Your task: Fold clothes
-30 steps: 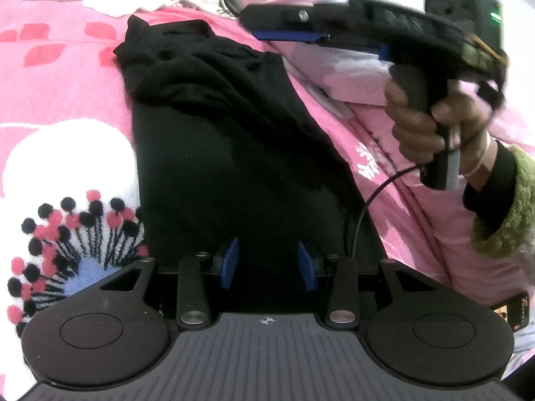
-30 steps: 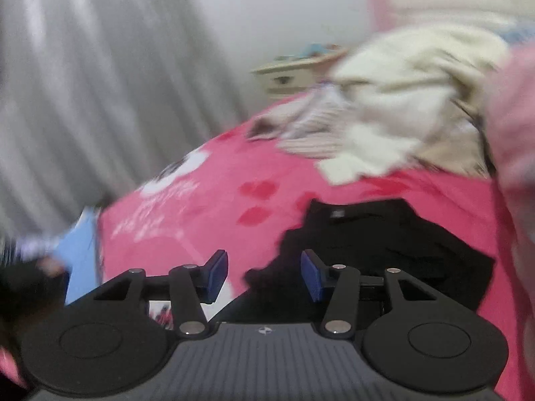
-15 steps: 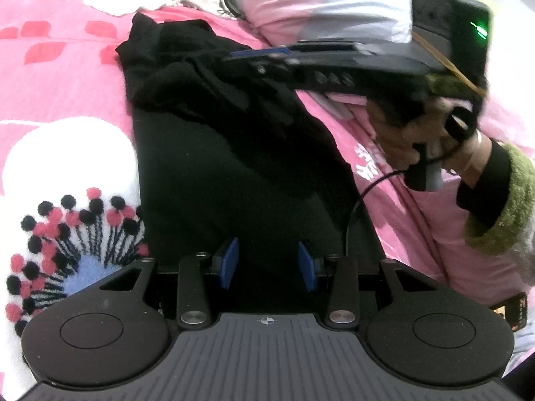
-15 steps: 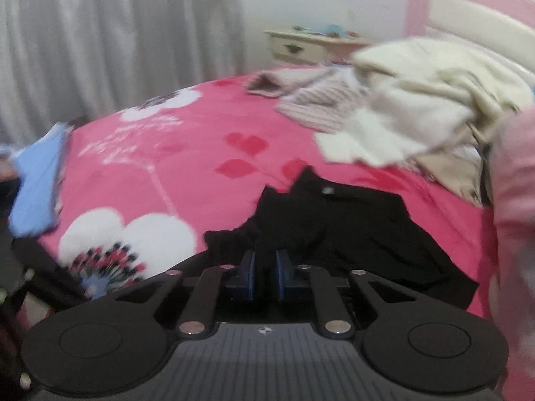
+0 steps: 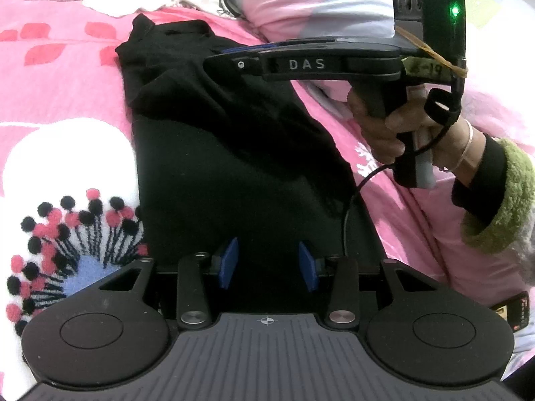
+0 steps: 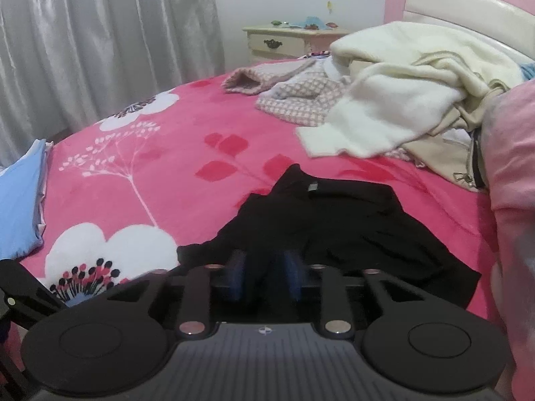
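Quick count from my end: one black garment (image 5: 234, 153) spread on the one pink floral blanket (image 6: 160, 173). Two grippers, the left gripper (image 5: 267, 264) and the right gripper (image 6: 264, 277). One nightstand (image 6: 284, 41), one grey curtain (image 6: 100, 50), one folded blue item (image 6: 20, 197). The clothes pile (image 6: 394, 100) shows at least three pieces; can't separate more.

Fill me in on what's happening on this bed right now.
A person is folding a black garment spread on the pink floral bedspread, a handheld gripper in each hand. The right gripper has just been closing and now pinches a fold of the black cloth. The left gripper rests over the garment's near edge, its jaws apart. A pile of unfolded clothes waits near the headboard.
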Tool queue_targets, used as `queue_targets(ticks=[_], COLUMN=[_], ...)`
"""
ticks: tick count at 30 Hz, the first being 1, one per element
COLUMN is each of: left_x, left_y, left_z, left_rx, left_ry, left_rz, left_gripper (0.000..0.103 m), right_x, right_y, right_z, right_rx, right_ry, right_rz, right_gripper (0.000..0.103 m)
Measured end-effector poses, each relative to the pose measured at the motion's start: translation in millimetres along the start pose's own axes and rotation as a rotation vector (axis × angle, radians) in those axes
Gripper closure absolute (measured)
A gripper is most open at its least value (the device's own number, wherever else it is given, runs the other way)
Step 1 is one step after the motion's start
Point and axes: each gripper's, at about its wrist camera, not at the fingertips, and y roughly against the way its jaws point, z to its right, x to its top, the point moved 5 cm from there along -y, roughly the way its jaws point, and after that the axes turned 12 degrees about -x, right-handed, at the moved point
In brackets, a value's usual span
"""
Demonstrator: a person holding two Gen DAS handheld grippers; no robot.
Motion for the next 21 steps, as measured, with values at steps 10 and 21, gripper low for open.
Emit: queue_targets(ticks=[10,21], left_x=[0,0], left_y=[-3,-5], left_z=[1,1], left_rx=[0.001,0.000], left_ry=[-0.002,-0.004], left_rz=[0.002,0.005], left_gripper=[0.061,0.060], right_x=[1,-11], right_y=[21,22], right_z=[14,-32], right_rx=[0.021,-0.002], right_ry=[-0.090,0.182], right_rz=[0.035,0.056], right_gripper=[0.078,0.067])
